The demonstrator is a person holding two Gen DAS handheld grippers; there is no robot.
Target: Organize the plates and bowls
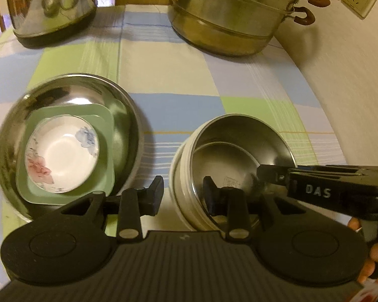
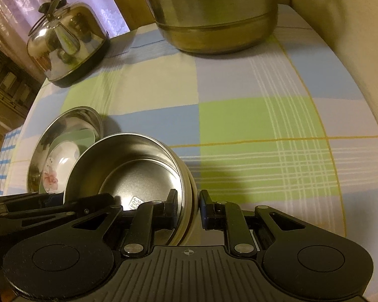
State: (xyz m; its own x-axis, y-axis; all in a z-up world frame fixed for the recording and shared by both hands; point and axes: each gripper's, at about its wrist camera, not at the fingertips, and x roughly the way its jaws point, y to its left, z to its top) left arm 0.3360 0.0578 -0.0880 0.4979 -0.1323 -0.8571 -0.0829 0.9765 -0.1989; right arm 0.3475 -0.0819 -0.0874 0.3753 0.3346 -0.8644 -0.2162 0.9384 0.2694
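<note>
Left wrist view: my left gripper (image 1: 182,193) straddles the near wall of the cream-sided steel bowl (image 1: 242,148), jaws partly apart, pads not visibly pressing. My right gripper (image 1: 264,173) enters at 3 o'clock. At 9 o'clock, a large steel basin (image 1: 123,115) holds a green square dish (image 1: 105,176) and a floral bowl (image 1: 63,153). Kettle (image 1: 55,7) at 11, steamer pot (image 1: 226,25) at 1.

Right wrist view: my right gripper (image 2: 187,209) straddles the bowl's (image 2: 128,166) right rim; jaws narrowly apart, contact unclear.

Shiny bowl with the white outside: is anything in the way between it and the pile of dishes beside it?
Nothing visible. Only bare tablecloth lies between the white-sided bowl and the big steel bowl, which already holds a green plate and a flowered bowl.
</note>
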